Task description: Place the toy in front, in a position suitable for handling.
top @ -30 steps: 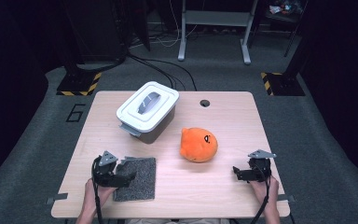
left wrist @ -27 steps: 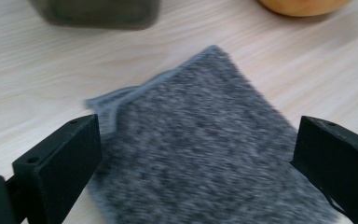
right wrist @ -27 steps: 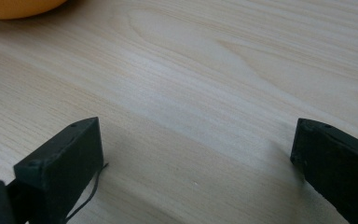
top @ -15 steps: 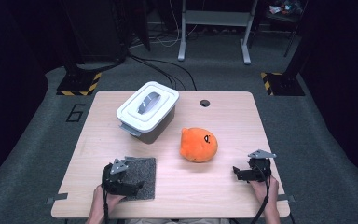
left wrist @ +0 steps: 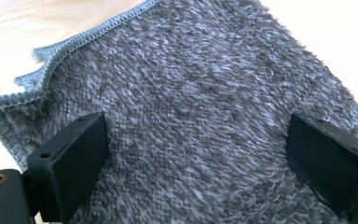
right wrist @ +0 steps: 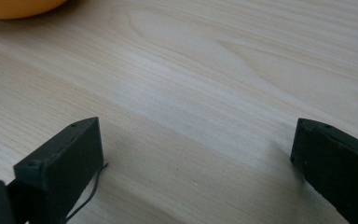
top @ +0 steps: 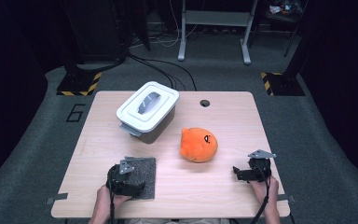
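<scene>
A grey fluffy cloth (top: 145, 169) lies flat near the table's front left. My left gripper (top: 137, 187) sits low over it. In the left gripper view its jaws stand wide apart (left wrist: 196, 140) with the cloth's pile (left wrist: 191, 88) spread beneath and between them. They have just been closing a little and the pads do not pinch the cloth. My right gripper (top: 236, 172) rests at the front right, pointing left. It is open (right wrist: 196, 144) over bare wood. An orange plush toy (top: 198, 144) sits mid-table, and its edge (right wrist: 14, 7) shows in the right gripper view.
A white lidded box (top: 148, 110) with a grey handle stands at the back left of the wooden table (top: 233, 121). A small round hole (top: 204, 103) is near the far edge. Dark floor, cables and stands surround the table.
My left gripper has slid right and toward the front edge, sinking lower over the cloth. The right gripper, plush toy and box have not moved.
</scene>
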The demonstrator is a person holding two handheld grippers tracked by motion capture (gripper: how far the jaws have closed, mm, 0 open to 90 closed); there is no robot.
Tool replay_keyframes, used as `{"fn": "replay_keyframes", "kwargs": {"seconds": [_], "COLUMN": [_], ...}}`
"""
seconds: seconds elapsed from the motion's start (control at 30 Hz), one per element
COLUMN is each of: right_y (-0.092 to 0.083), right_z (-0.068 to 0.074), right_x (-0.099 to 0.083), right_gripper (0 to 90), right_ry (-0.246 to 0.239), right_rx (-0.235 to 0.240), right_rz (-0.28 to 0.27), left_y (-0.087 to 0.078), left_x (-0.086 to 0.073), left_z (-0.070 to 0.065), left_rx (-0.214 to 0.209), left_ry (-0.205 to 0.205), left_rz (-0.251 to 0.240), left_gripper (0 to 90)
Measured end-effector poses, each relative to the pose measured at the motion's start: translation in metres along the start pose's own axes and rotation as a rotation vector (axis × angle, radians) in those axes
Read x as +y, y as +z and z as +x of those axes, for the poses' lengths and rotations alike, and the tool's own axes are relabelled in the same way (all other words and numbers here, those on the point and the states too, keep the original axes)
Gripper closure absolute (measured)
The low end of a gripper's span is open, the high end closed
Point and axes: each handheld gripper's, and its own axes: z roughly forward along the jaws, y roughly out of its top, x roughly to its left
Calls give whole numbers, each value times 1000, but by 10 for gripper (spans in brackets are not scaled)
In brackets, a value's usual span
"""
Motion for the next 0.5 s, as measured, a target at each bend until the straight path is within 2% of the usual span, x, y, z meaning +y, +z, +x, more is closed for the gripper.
{"fn": "replay_keyframes", "kwargs": {"seconds": [0.23, 0.3, 0.33, 0.43, 0.47, 0.5], "right_y": [0, 0, 0, 0, 0, 0], "right_z": [0, 0, 0, 0, 0, 0], "right_x": [0, 0, 0, 0, 0, 0], "right_gripper": [16, 16, 16, 16, 16, 16], "right_ry": [2, 2, 2, 2, 2, 2], "right_rx": [-3, -3, -3, -3, -3, -3], "right_rz": [-1, -1, -1, -1, -1, -1], "left_y": [-2, -5, -5, -7, -8, -8], "left_x": [0, 0, 0, -2, -2, -2], "left_z": [-2, -3, -3, -3, -3, -3], "left_rx": [22, 24, 28, 26, 27, 28], "left_ry": [-21, -26, -26, -30, -26, -29], "left_rz": [-11, -8, -17, -43, -46, -51], "left_gripper": [175, 278, 278, 488, 488, 540]}}
